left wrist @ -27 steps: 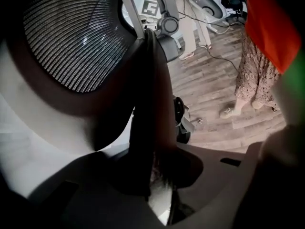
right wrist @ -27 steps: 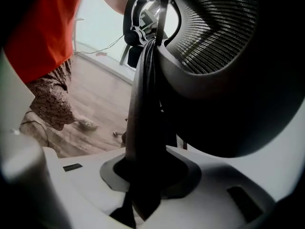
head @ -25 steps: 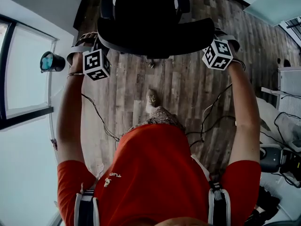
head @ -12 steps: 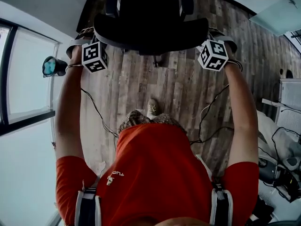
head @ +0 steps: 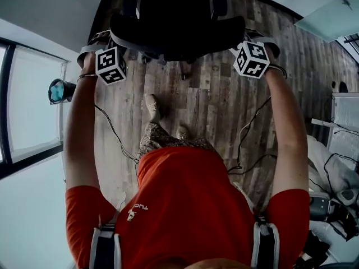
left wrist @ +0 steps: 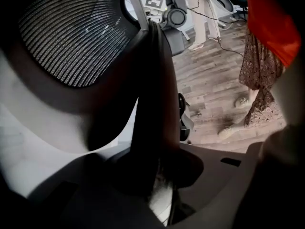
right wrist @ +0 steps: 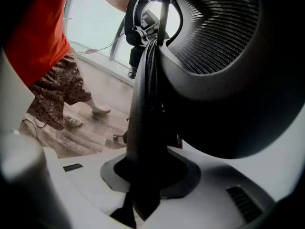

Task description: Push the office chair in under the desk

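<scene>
1. Tongs are in both my hands, and my arms reach straight out in front of me.
2. My left tongs (left wrist: 159, 175) are clamped on the back of the office chair (head: 176, 21), at its left edge. The dark padded rim sits tight between the two jaws.
3. My right tongs (right wrist: 143, 173) are clamped on the right edge of the same back. The rim is squeezed between the jaws there too.
4. The black office chair stands at the far end of the wood floor (head: 213, 105), with its back toward me.
5. Its mesh back (right wrist: 214, 37) fills much of both gripper views.
6. One shoe (head: 152, 106) is stepped forward on the floor, between me and the chair.
7. Thin black cables (head: 116, 139) trail over the floor below my arms.
8. A window (head: 33, 111) runs along the left edge of the floor.
</scene>
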`<state>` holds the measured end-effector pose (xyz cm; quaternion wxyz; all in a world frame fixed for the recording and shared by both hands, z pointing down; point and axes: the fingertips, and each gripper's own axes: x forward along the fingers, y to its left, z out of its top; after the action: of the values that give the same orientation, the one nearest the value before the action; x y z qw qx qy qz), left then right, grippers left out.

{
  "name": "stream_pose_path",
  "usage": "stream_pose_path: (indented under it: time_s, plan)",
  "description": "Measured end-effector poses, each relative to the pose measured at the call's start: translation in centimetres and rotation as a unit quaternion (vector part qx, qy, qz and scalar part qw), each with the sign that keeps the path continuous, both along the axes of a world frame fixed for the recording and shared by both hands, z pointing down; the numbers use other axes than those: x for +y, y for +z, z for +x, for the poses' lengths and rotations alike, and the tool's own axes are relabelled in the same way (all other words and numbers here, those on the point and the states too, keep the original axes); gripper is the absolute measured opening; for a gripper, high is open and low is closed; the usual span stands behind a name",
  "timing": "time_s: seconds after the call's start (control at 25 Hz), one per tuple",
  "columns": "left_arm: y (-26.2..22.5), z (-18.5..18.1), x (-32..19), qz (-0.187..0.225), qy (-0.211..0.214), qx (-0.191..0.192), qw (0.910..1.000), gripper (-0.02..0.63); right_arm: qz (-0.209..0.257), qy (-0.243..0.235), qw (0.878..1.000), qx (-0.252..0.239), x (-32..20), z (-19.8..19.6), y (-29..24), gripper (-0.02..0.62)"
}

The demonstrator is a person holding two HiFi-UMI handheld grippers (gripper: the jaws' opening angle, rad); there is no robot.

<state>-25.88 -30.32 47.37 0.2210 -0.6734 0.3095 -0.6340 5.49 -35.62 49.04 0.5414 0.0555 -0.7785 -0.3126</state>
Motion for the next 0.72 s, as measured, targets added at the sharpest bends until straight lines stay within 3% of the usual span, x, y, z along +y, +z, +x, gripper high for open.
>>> stream_pose_path:
  time_s: [0.72]
  plan:
    - [-0.2,-7.2,-16.3,0.018,0.054,0.006,0.9984,0.094,0.002,0.057,0.998,0.001,-13.1,-6.9,-0.1,0.114]
